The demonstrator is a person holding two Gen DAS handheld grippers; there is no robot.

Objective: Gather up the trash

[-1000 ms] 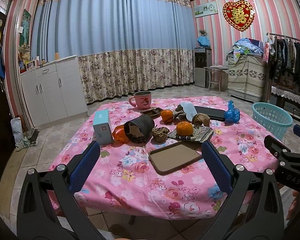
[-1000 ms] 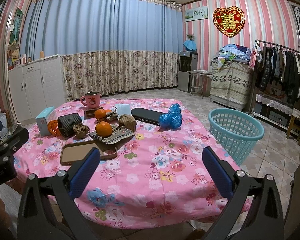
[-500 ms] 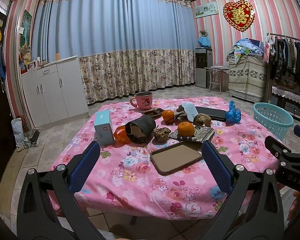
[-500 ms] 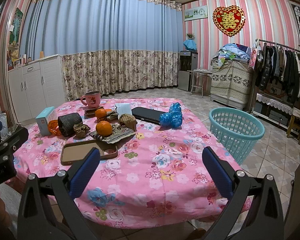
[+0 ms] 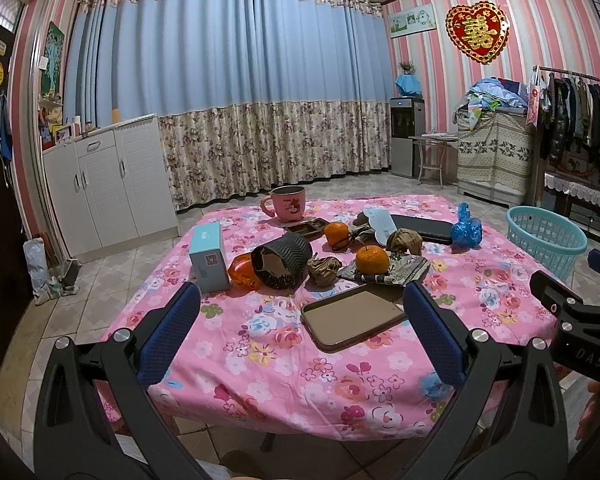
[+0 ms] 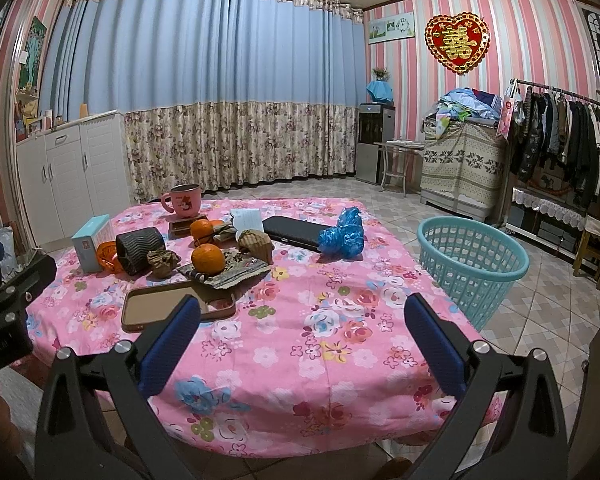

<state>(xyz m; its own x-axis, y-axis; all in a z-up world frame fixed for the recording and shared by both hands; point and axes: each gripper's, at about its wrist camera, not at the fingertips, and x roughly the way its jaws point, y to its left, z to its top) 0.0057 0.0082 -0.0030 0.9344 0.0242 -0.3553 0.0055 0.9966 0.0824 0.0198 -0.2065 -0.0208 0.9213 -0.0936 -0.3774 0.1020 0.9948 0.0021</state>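
Both our left gripper and right gripper stand released; ahead of the fingers, oranges among wrappers risk wrong picks.

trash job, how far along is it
Nothing looks done: the teal basket shows no trash inside. Nothing is in hand; the left claw and right claw are open short of the table. Left: the blue plastic wad, crumpled brown papers and wrapper.
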